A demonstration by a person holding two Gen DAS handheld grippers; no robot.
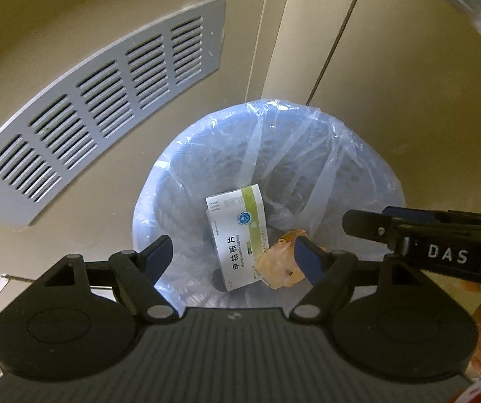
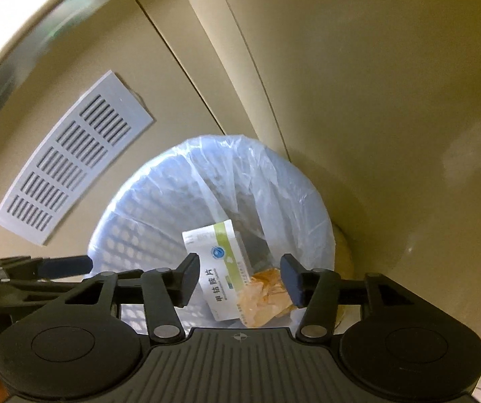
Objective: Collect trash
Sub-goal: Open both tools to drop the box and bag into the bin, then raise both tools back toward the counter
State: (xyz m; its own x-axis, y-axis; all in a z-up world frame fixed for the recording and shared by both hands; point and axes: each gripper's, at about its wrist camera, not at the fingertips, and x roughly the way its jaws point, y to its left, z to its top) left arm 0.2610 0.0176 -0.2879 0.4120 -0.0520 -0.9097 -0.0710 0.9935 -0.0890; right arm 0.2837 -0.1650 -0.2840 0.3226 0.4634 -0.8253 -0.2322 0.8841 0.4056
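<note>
A white-and-green cardboard medicine box [image 1: 237, 235] lies inside the round perforated bin lined with a clear plastic bag [image 1: 160, 181], a crumpled orange-tinted wrapper [image 1: 279, 263] touching its right side. A grey slotted vent panel [image 1: 99, 104] sits on the beige wall [image 1: 408, 100] behind the bin, to its left.

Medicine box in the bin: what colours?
White with a green band; clearest in the left wrist view: medicine box.

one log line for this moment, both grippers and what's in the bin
left gripper: open, empty | right gripper: open, empty | bin: bag-lined, holds medicine box, orange wrapper
</note>
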